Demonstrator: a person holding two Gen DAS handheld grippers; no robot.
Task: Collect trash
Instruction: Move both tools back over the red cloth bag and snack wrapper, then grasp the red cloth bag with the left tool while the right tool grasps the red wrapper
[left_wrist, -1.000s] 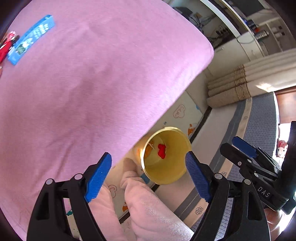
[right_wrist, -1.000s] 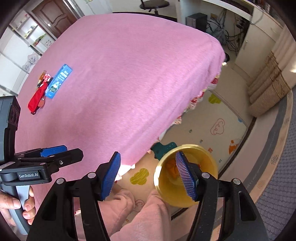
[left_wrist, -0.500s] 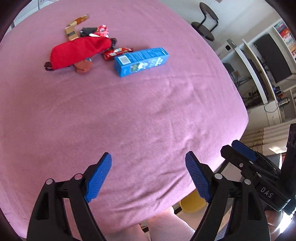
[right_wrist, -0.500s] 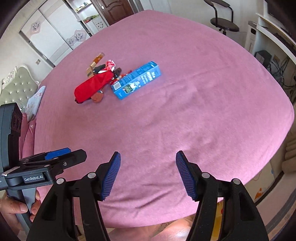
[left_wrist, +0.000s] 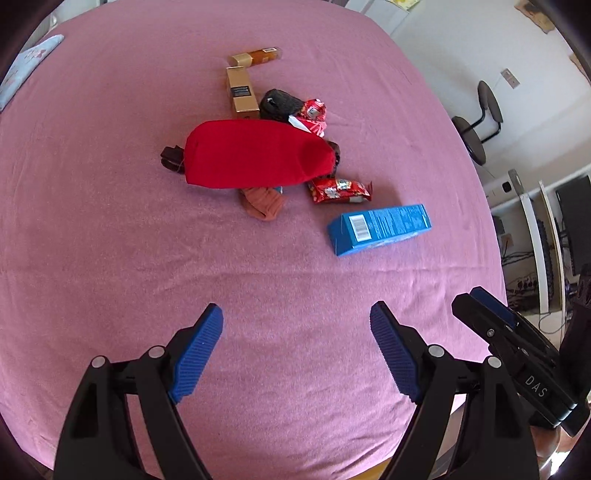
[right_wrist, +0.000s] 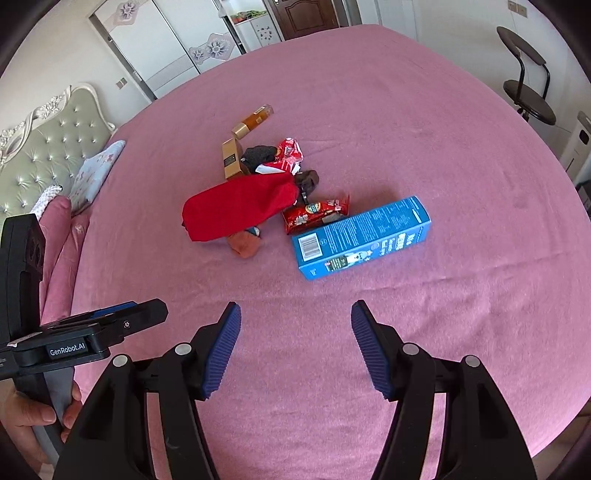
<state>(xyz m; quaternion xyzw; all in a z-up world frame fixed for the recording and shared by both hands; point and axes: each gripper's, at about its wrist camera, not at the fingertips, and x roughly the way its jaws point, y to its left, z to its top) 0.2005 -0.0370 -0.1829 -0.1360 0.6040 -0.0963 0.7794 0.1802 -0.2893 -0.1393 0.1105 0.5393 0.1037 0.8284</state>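
Note:
A heap of trash lies mid-bed on the pink sheet: a blue carton (left_wrist: 380, 229) (right_wrist: 362, 238) lying on its side, a red snack wrapper (left_wrist: 340, 190) (right_wrist: 316, 214), a crumpled red wrapper (left_wrist: 312, 114) (right_wrist: 288, 153), two gold boxes (left_wrist: 242, 92) (right_wrist: 231, 158), a red cloth (left_wrist: 255, 155) (right_wrist: 240, 205) and an orange sock (left_wrist: 264, 203) (right_wrist: 245, 242). My left gripper (left_wrist: 295, 325) hangs open over bare sheet, short of the heap. My right gripper (right_wrist: 295, 321) is open too, just short of the blue carton, nothing between its fingers.
The pink bed (right_wrist: 443, 147) fills both views; its headboard (right_wrist: 48, 140) and pillows (right_wrist: 96, 170) are at the far left. A black chair (right_wrist: 528, 85) stands beyond the far right edge, with a desk and cables (left_wrist: 535, 221) beside the bed.
Both grippers swung up from the yellow bin on the floor and over the bed; the trash heap has come much closer and more central. Jaw openings are unchanged.

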